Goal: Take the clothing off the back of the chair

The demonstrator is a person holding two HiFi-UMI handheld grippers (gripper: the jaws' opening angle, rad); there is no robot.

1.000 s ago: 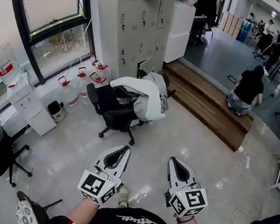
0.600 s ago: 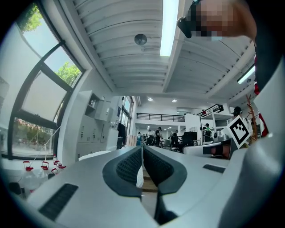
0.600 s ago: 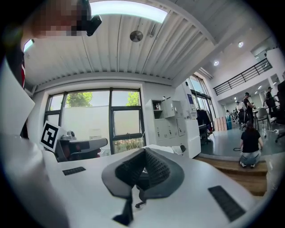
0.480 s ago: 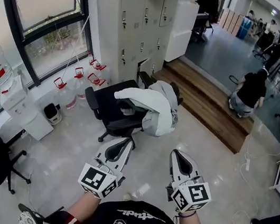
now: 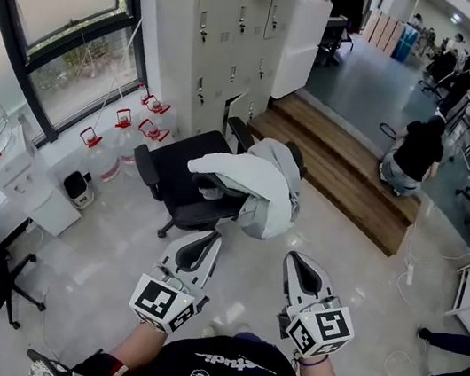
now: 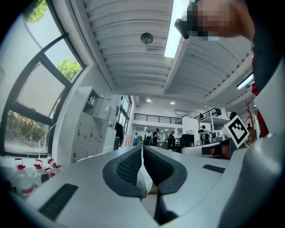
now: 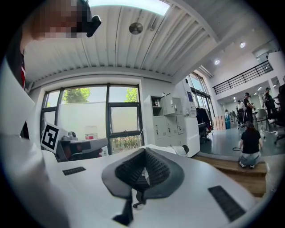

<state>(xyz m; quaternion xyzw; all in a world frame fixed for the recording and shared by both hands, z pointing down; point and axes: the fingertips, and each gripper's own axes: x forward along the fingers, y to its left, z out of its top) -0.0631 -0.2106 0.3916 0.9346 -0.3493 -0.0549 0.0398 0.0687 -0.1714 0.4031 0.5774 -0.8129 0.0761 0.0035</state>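
Ahead at twelve o'clock, clothing (image 5: 254,180) drapes the chair (image 5: 176,174); left gripper (image 5: 209,239) and right gripper (image 5: 295,262) closed, empty; a snagged pull could roll it.

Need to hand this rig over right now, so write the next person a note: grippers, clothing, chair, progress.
Left gripper: shut, empty, pointing level.
Right gripper: shut, empty, beside it.
Clothing: a white and grey jacket draped over the back of the black office chair. The chair stands on the floor ahead of both grippers, apart from them.
Done: nothing yet; the jacket is on the chair.
Left: get to the chair, open a gripper, grip the jacket and lift it off the back.
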